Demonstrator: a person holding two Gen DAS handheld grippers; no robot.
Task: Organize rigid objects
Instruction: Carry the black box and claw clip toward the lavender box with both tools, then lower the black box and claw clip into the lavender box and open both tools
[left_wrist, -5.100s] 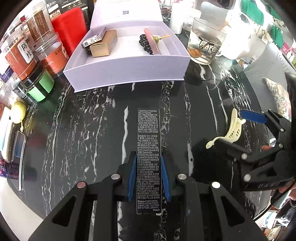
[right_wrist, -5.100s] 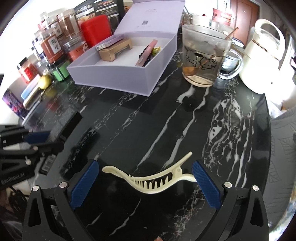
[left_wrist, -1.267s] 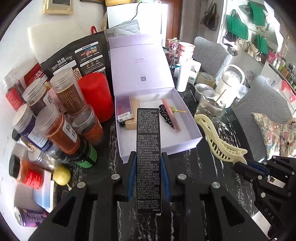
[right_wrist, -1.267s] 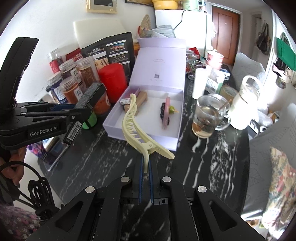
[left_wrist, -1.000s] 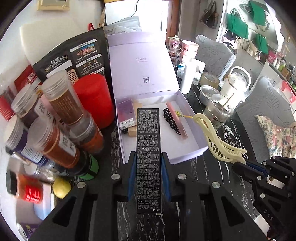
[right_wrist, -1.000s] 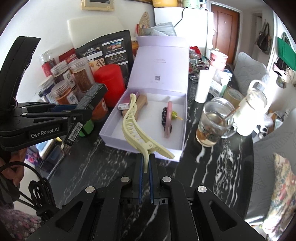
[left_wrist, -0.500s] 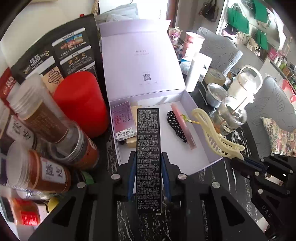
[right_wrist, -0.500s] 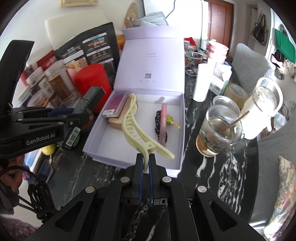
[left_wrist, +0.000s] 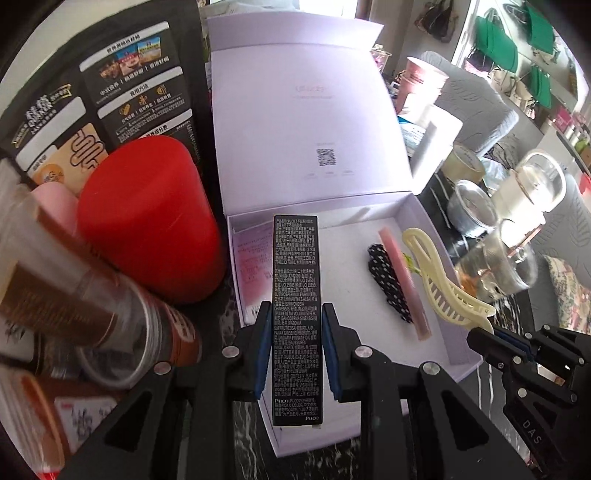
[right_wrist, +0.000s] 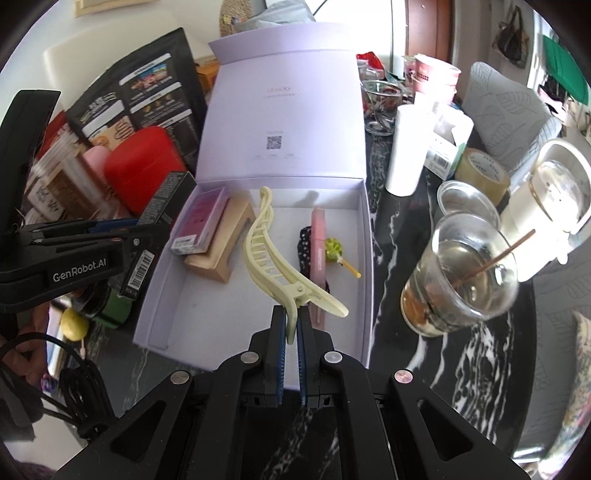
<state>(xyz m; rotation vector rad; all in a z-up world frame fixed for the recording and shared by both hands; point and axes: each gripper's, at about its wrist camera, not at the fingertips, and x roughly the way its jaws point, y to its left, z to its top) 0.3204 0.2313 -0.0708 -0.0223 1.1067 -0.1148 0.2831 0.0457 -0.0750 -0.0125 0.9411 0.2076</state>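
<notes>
Left gripper (left_wrist: 295, 350) clenched on black cosmetic carton (left_wrist: 295, 314), now advanced from open tabletop to over lilac gift box (right_wrist: 365, 258), carton tip toward 12 o'clock above pink packet (right_wrist: 199, 219). Right gripper (right_wrist: 290, 332) pinches cream hair claw clip (right_wrist: 273, 258), likewise carried in over box floor, black dotted clip (right_wrist: 303, 251) at 1 o'clock. Both items airborne; judgement: only lowering and release remain.
</notes>
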